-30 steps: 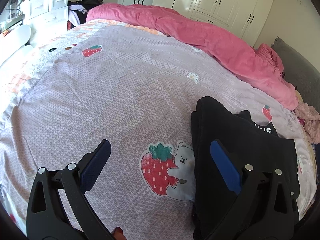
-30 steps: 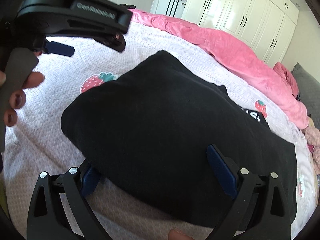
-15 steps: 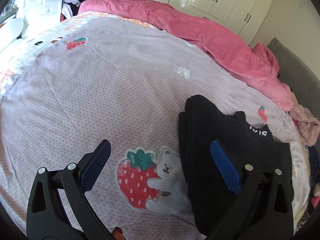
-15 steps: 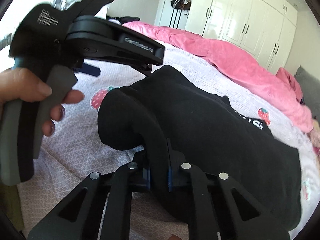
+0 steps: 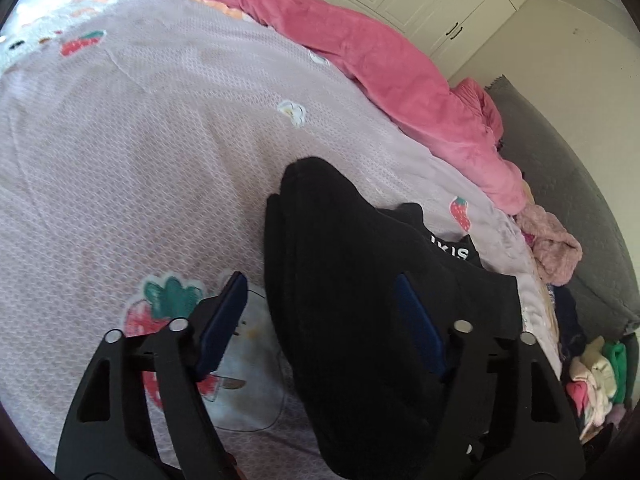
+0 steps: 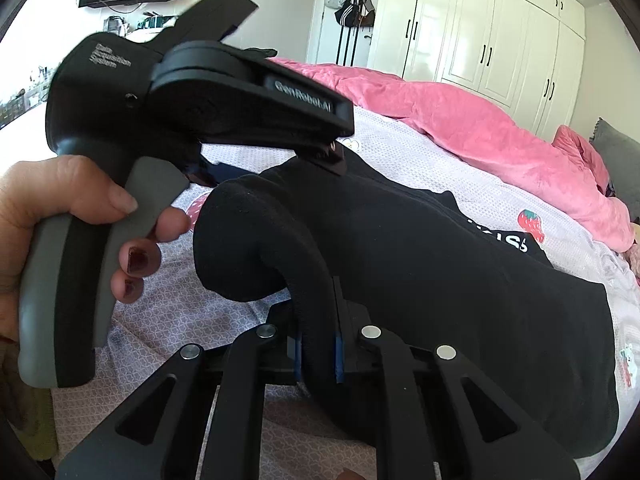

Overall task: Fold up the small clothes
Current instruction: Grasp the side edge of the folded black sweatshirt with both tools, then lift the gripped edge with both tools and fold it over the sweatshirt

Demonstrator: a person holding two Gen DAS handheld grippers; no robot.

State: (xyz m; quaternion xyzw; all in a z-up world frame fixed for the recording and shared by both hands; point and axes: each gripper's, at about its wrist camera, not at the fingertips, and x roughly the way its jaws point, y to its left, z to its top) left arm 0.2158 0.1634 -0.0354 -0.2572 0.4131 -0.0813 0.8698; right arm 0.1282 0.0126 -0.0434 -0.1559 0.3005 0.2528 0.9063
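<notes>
A black folded garment [image 5: 360,280] with white lettering lies on the lilac strawberry-print bedsheet [image 5: 140,160]. My left gripper [image 5: 320,320] is open, its jaws partly closed in and straddling the garment's left folded edge, one blue pad [image 5: 224,316] over the sheet, the other over the cloth. In the right wrist view my right gripper [image 6: 318,344] is shut on a bunched fold of the black garment [image 6: 440,272] at its near edge. The left gripper's body [image 6: 200,96], held by a hand, sits above the garment's far left corner.
A pink duvet [image 5: 380,60] is heaped along the far side of the bed. A grey headboard [image 5: 580,220] and a pile of small clothes [image 5: 596,376] are at the right. White wardrobes [image 6: 500,32] stand behind.
My left gripper has moved right and down over the garment's edge and its jaws have narrowed. My right gripper closed on the garment's near fold and keeps hold of it.
</notes>
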